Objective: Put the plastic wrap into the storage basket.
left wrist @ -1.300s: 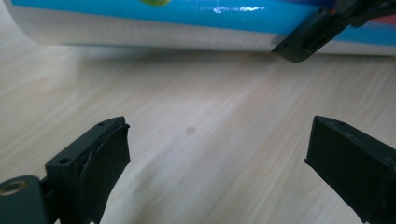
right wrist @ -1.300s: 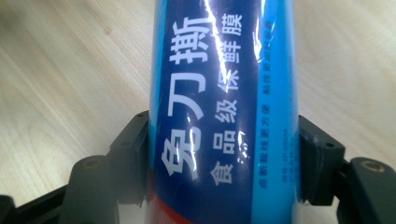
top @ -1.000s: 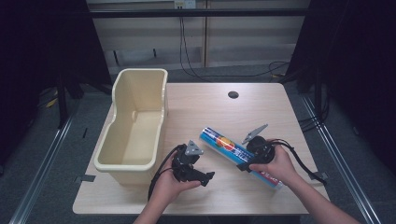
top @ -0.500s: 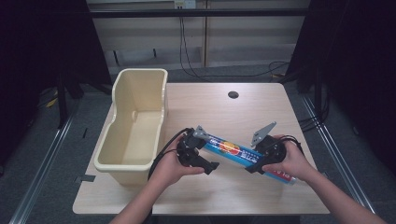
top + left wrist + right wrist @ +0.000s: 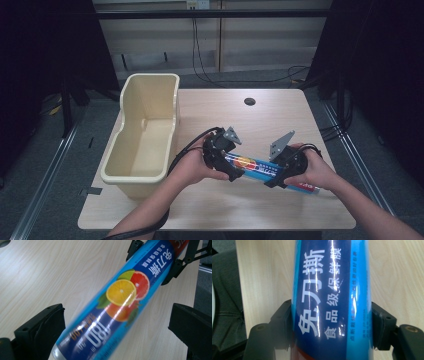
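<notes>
Right hand-held gripper (image 5: 280,172) around roll (image 5: 250,165)

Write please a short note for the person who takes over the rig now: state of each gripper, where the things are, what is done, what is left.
Right gripper: shut on the blue roll, pads clamped on both its sides.
Left gripper: jaws have just been opening; they stand wide on either side of the roll's other end, not pressing.
Roll: held over the table, right of the cream bin.
Done: roll gripped by the right gripper.
Left: probably close the left gripper on the roll and carry it into the bin, which looks empty.
</notes>
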